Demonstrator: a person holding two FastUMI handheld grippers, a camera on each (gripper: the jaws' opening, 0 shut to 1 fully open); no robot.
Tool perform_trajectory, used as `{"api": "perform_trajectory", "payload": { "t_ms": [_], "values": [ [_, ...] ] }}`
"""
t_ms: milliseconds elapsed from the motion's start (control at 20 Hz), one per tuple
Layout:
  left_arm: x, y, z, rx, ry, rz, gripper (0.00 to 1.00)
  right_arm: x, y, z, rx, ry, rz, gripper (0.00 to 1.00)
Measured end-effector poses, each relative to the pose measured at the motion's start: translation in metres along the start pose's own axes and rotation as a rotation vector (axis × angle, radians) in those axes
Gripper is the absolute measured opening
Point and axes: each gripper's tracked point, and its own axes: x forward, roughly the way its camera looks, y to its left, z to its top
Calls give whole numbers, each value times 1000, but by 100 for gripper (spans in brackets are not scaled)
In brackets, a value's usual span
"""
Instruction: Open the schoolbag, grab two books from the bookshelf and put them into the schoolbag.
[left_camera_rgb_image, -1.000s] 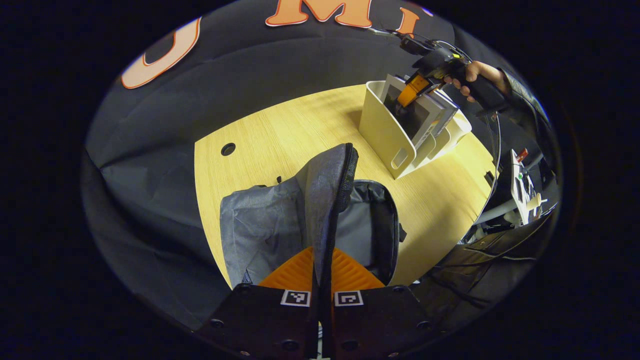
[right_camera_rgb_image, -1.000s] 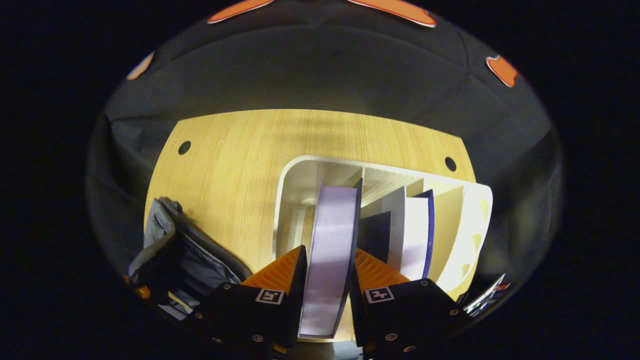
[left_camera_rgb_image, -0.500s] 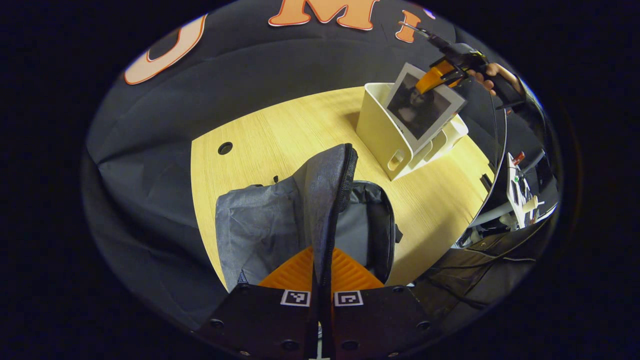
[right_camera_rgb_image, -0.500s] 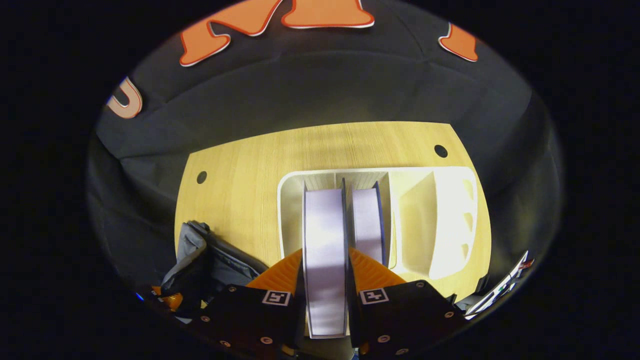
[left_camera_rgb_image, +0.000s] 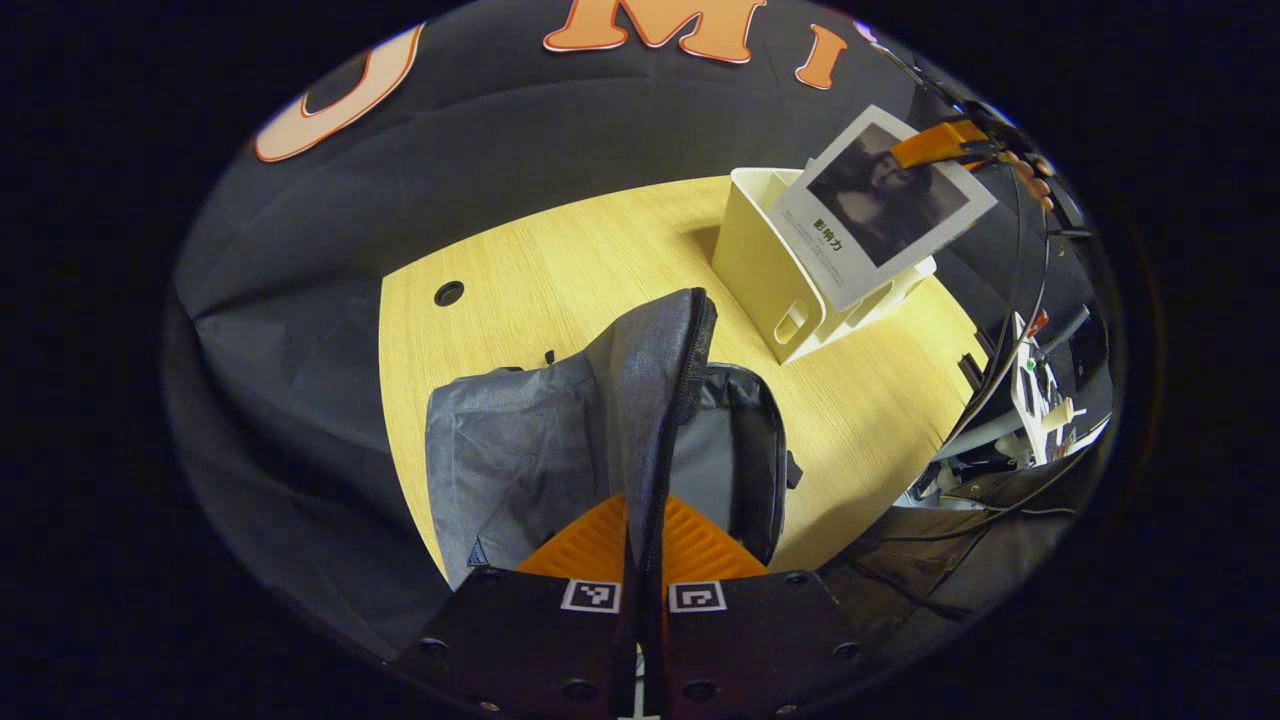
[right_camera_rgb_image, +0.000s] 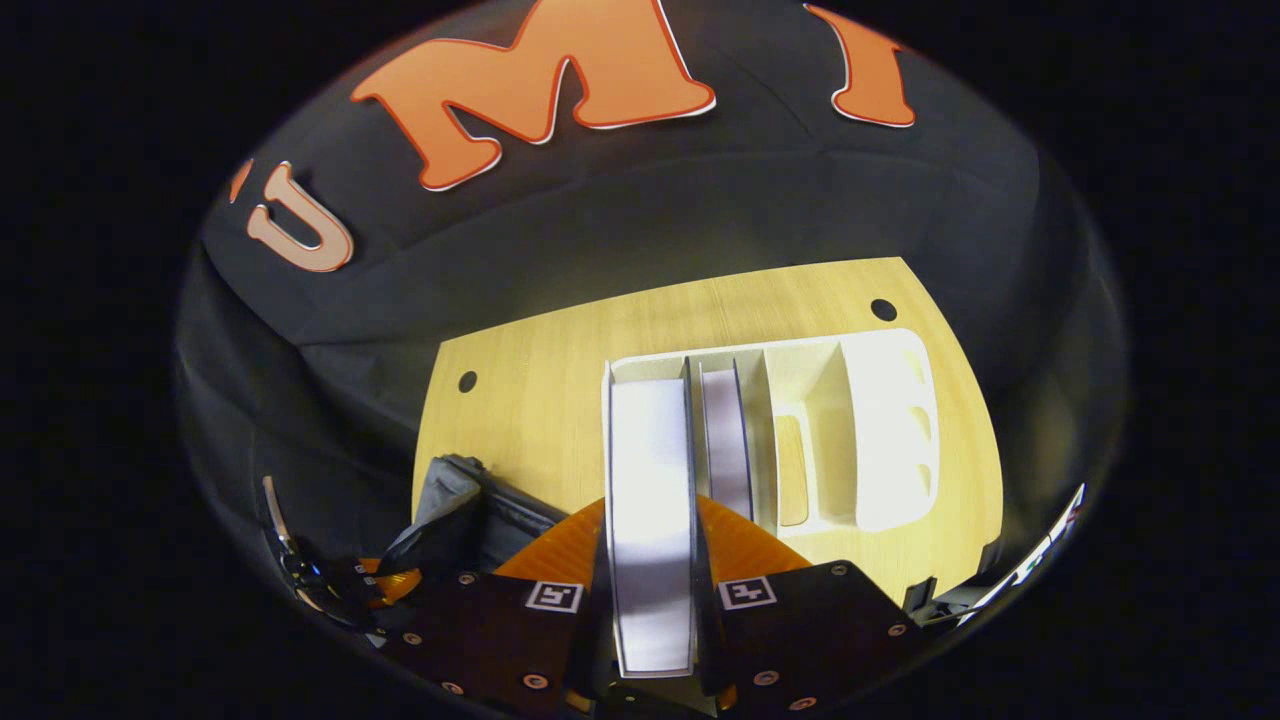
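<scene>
The book hangs in the air above the shelf, both fingers of the right gripper clamped on its page edge, and in the left gripper view its pale cover tilts over the shelf's top. A second book stands upright in the shelf's next slot. Near the shelf on the table lies the grey bag, unzipped, its flap held up on edge, pinched between the closed fingers of the left gripper.

Left gripper fingers pinched together low; right gripper clamped, raised.
</scene>
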Motion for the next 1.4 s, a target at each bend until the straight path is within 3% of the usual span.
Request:
{"api": "perform_trajectory", "payload": {
  "t_ms": [350,750,1100,1400],
  "values": [
    [3,-5,0,-7,0,-17,4,-21,20,-31,22,-24,123,35],
    [-1,-1,1,10,7,-32,4,-7,52,-78,108,1,241,33],
    [-3,0,4,15,3,-56,4,30,95,-123,242,34,353,33],
    [-8,5,5,18,-7,-64,4,88,135,-169,358,95,433,33]
  ]
}}
